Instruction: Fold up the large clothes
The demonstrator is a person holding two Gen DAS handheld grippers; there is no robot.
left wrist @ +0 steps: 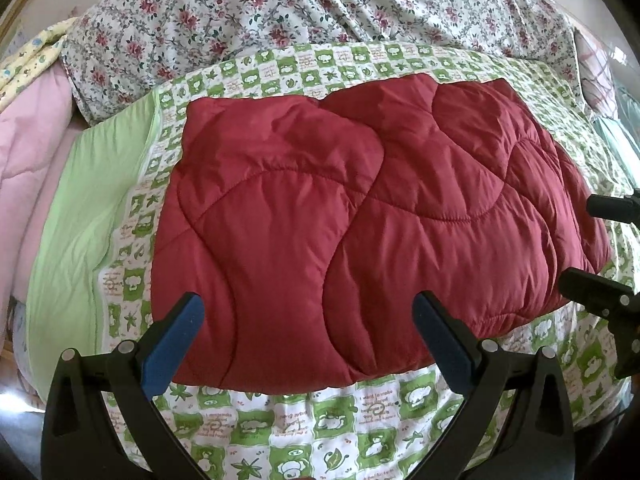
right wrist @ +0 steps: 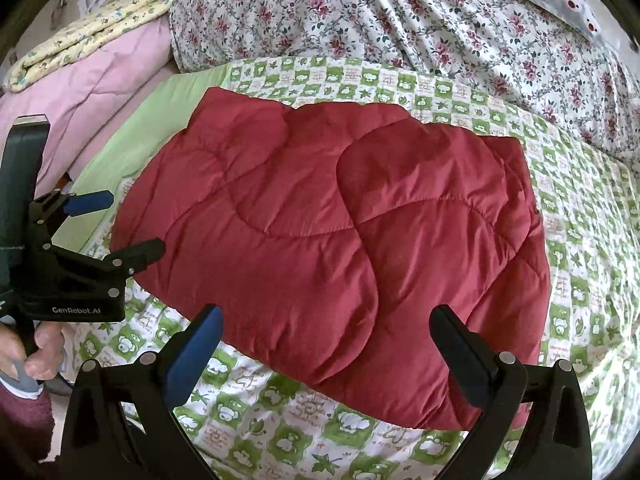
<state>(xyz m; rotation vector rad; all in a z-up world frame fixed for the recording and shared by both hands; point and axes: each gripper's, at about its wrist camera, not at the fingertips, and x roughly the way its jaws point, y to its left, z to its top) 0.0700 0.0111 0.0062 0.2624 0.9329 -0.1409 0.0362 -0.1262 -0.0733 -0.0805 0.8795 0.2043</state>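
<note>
From the left wrist, the left gripper (left wrist: 306, 334) is spread wide and empty over the near edge of the folded red quilted garment (left wrist: 360, 216) on the green-checked bedspread (left wrist: 360, 432); the right gripper (left wrist: 592, 248) shows only as fingertips. The right wrist alone shows the right gripper (right wrist: 326, 350) equally spread over the garment's near corner, and the person's hand (right wrist: 36, 354) holding the left tool.
</note>
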